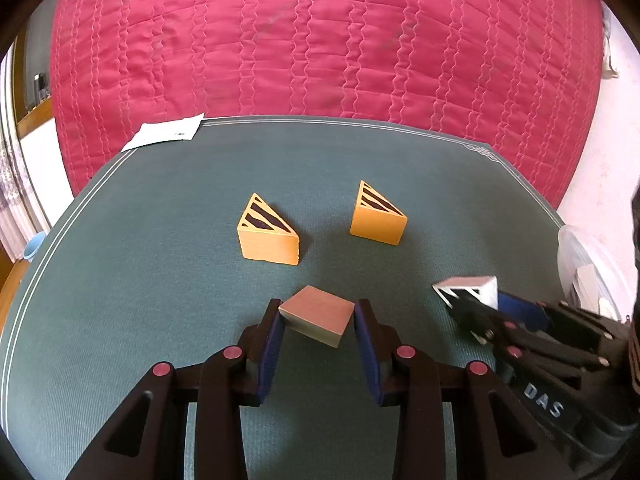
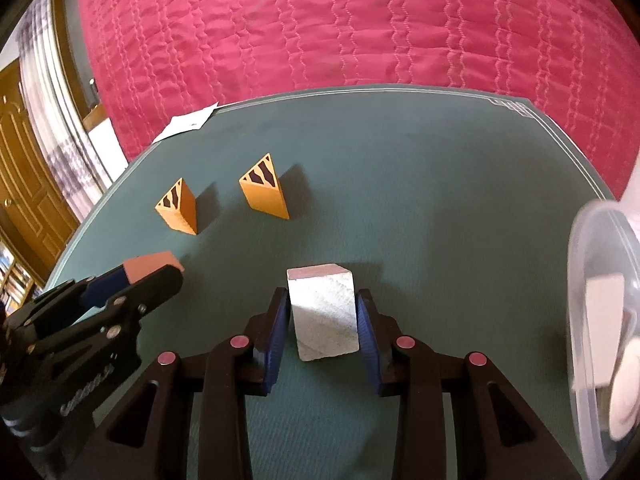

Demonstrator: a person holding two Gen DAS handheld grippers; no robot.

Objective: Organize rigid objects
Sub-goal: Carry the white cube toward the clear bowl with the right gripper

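My left gripper (image 1: 318, 307) is shut on a flat brown block (image 1: 316, 320), its blue pads pressing two opposite corners just above the green mat (image 1: 160, 260). The right wrist view shows that gripper (image 2: 152, 270) at the left with the brown block (image 2: 148, 265) in it. My right gripper (image 2: 323, 298) is shut on a white wedge block (image 2: 322, 312). In the left wrist view this white block (image 1: 470, 286) shows a black-striped triangular face. Two orange wedges (image 1: 268, 236) (image 1: 378, 220) with black-striped tops stand farther back on the mat.
A clear plastic container (image 2: 600, 280) with pale pieces inside stands at the mat's right edge. A white paper (image 1: 164, 132) lies at the far left corner. A pink quilt (image 1: 320, 40) covers the bed behind the mat.
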